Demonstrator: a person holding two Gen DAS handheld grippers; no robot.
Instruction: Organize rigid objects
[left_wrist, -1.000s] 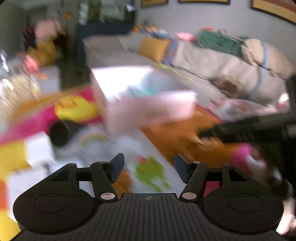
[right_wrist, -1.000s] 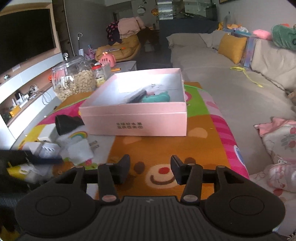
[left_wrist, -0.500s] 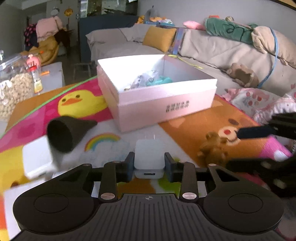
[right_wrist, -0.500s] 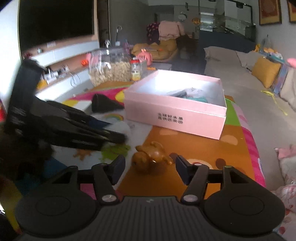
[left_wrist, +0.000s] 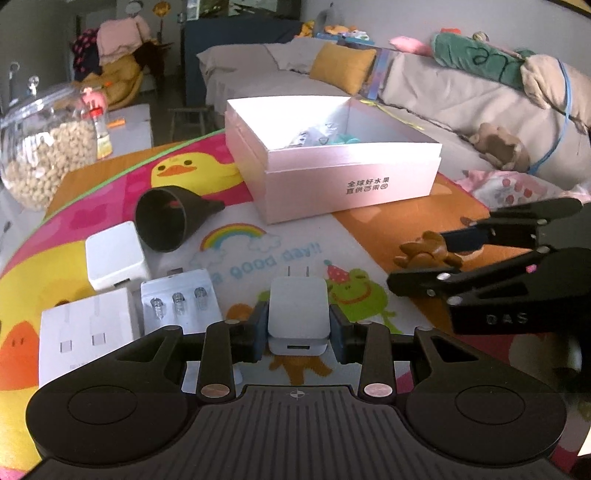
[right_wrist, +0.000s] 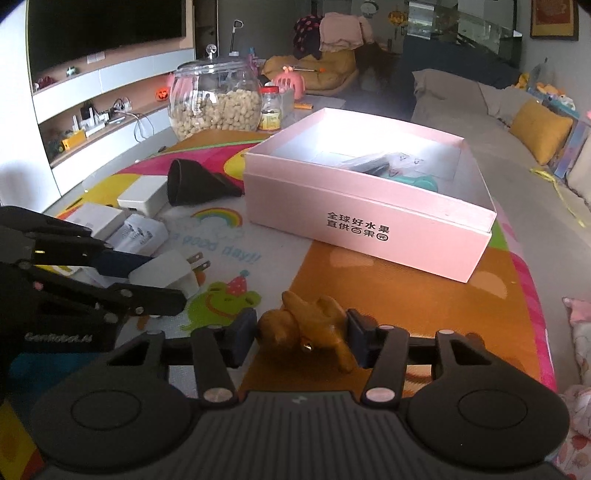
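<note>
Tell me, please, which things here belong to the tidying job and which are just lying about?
Job: white charger in left claw; brown toy in right claw; pink box; black funnel.
Lying about: nut jar; yellow cushion.

A glass jar of nuts (right_wrist: 214, 99) stands beyond the cartoon-printed mat (right_wrist: 406, 291).
</note>
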